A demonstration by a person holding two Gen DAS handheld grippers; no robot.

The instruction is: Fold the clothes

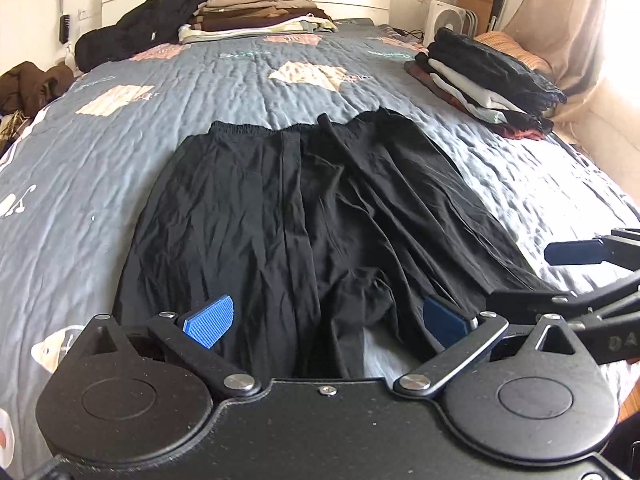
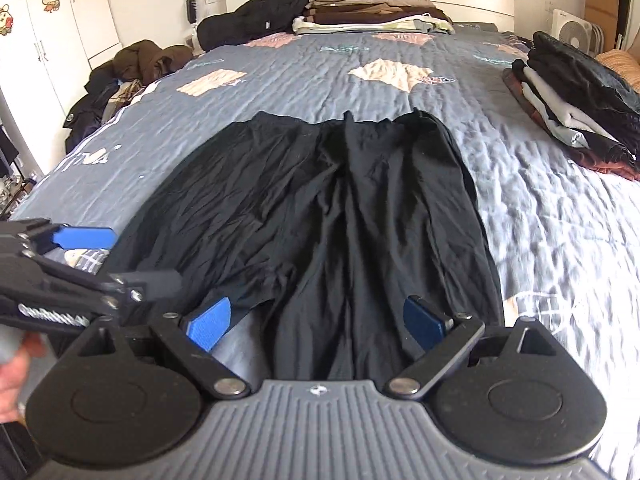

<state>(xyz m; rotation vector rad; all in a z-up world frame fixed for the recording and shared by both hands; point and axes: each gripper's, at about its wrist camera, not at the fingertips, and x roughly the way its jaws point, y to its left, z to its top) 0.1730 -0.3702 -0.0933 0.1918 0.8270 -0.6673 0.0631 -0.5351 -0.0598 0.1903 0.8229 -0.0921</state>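
A pair of black trousers [image 1: 280, 216] [image 2: 340, 208] lies spread flat on the grey-blue quilt [image 1: 100, 184] [image 2: 552, 232], waistband at the far end and leg ends toward me. My left gripper [image 1: 326, 320] hovers open over the near leg ends, its blue pads [image 1: 210, 320] wide apart with cloth beneath them. My right gripper [image 2: 316, 322] is also open above the right leg's near end, nothing pinched. Each gripper shows at the edge of the other's view: the right gripper [image 1: 576, 276] and the left gripper [image 2: 88, 260].
A stack of folded clothes [image 1: 256, 14] [image 2: 372, 12] and a black coat [image 1: 152, 20] sit by the headboard. Another folded pile [image 1: 488, 80] [image 2: 576, 112] lies at the bed's right edge. Brown garments [image 2: 136, 60] are heaped left of the bed. A hand [image 2: 16, 364] shows lower left.
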